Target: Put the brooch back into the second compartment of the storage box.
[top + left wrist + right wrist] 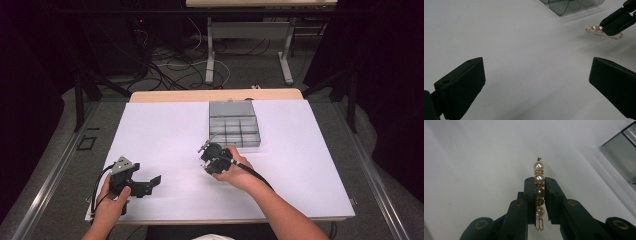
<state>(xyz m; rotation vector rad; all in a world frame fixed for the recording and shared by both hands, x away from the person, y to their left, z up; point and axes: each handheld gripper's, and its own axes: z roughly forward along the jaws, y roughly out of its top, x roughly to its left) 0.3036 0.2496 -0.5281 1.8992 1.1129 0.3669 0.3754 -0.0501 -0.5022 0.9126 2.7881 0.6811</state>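
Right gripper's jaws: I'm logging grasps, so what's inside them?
A gold-wire pearl pin sits clamped in the right gripper; two pearls stick out above, and the jaws cover the sides of the lower pearls.

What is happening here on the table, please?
A person sits at a table covered with white paper and holds a gripper in each hand. The right gripper has its jaws closed on a small gold pin with pearls, near the front of a grey compartment box. In the left gripper view the pin appears just above the paper. The left gripper waits near the front left part of the table, jaws wide open and holding nothing.
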